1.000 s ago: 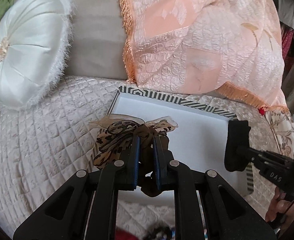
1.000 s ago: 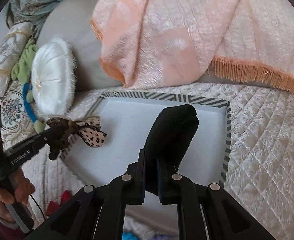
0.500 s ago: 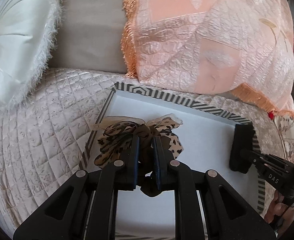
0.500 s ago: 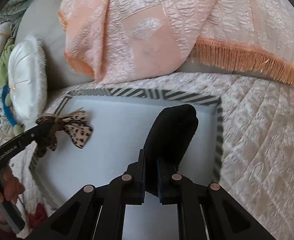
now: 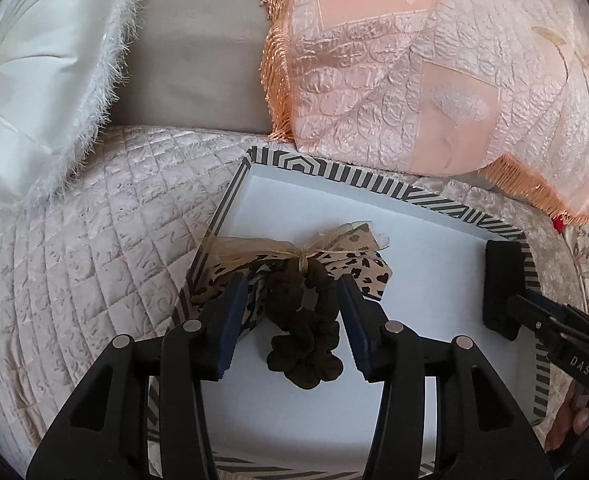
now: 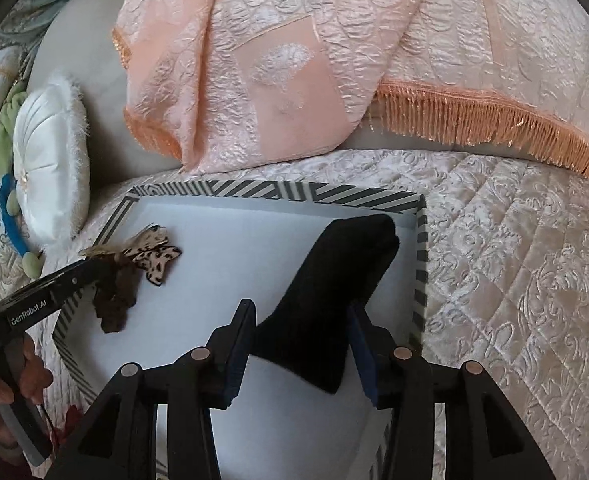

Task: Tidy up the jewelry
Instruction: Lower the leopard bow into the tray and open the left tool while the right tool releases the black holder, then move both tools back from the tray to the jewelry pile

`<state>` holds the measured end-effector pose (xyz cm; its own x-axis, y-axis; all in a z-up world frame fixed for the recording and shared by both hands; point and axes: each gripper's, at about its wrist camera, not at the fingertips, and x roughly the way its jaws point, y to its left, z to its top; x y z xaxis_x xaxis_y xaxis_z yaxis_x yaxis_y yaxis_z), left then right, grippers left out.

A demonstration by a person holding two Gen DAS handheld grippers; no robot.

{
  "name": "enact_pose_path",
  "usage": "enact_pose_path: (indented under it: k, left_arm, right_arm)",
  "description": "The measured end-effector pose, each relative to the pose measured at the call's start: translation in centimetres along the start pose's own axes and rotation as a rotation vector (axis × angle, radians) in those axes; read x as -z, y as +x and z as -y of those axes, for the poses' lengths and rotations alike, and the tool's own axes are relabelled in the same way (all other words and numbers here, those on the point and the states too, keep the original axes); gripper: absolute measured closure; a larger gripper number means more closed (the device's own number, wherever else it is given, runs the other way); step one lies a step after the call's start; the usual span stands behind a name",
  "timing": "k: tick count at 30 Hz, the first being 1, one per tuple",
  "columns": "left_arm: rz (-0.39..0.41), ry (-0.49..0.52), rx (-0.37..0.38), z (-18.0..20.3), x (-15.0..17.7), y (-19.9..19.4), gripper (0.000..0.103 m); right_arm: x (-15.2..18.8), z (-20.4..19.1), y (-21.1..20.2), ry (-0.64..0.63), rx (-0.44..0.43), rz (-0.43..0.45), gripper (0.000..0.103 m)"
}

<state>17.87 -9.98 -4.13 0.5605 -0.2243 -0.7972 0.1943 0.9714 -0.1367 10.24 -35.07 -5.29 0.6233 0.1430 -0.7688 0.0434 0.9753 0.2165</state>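
Both sets of jaws, clamped on their items half a second ago, now stand wide apart with nothing gripped. Between the fingers of the left gripper (image 5: 292, 320) lies the dark brown fabric scrunchie with a leopard-print bow and sheer gold ribbon (image 5: 302, 312). It rests on the white floor of the shallow rectangular tray with a black-and-white striped rim (image 5: 358, 178), near the tray's left edge, with one bow wing overlapping that rim. Between the fingers of the right gripper (image 6: 302, 344) lies the black velvet pouch-shaped piece (image 6: 334, 292), set in the tray's far right corner, its tip close to the right rim. What exactly this black piece is cannot be told.

Step in hand: release of both items into the tray. This step appears complete. The next move calls for drawing each gripper straight back, jaws kept wide, so that no finger drags the soft fabric, then for fetching further items if any are left.

Count: two grippers, one scrunchie, one black piece, one tray. Well apart on the tray floor, the two items leave bare white space between them. Outside the tray: one quilted pale pink bedspread (image 5: 94, 240) beneath it, one peach fringed cushion (image 5: 414, 60) behind it, one round white satin pillow (image 5: 34, 80) at the far left.
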Motion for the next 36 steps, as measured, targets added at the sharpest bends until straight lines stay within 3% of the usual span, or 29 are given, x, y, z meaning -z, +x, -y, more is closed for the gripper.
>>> enact_pose_path:
  k: [10,17,21,24,36]
  left_arm:
    - [0.014,0.014,-0.017,0.1,0.6,-1.4,0.057]
    - [0.074,0.074,-0.056,0.9,1.9,-5.2,0.057]
    - [0.099,0.096,-0.093,1.1,3.3,-7.9,0.057]
    - [0.113,0.092,-0.094,1.1,4.2,-10.0,0.056]
    - [0.066,-0.014,0.04,-2.9,11.5,-17.2,0.042]
  right_arm:
    - [0.0,-1.0,-1.6,-0.012,0.032,0.026,0.058]
    - [1.2,-2.2,-4.1,-0.032,0.048,0.025,0.057]
    - [2.2,-3.8,-6.5,-0.045,0.029,0.048,0.047]
    - [3.6,-5.5,-8.9,-0.07,0.021,0.083,0.045]
    - [10.1,-6.7,-13.7,-0.088,-0.01,0.089,0.045]
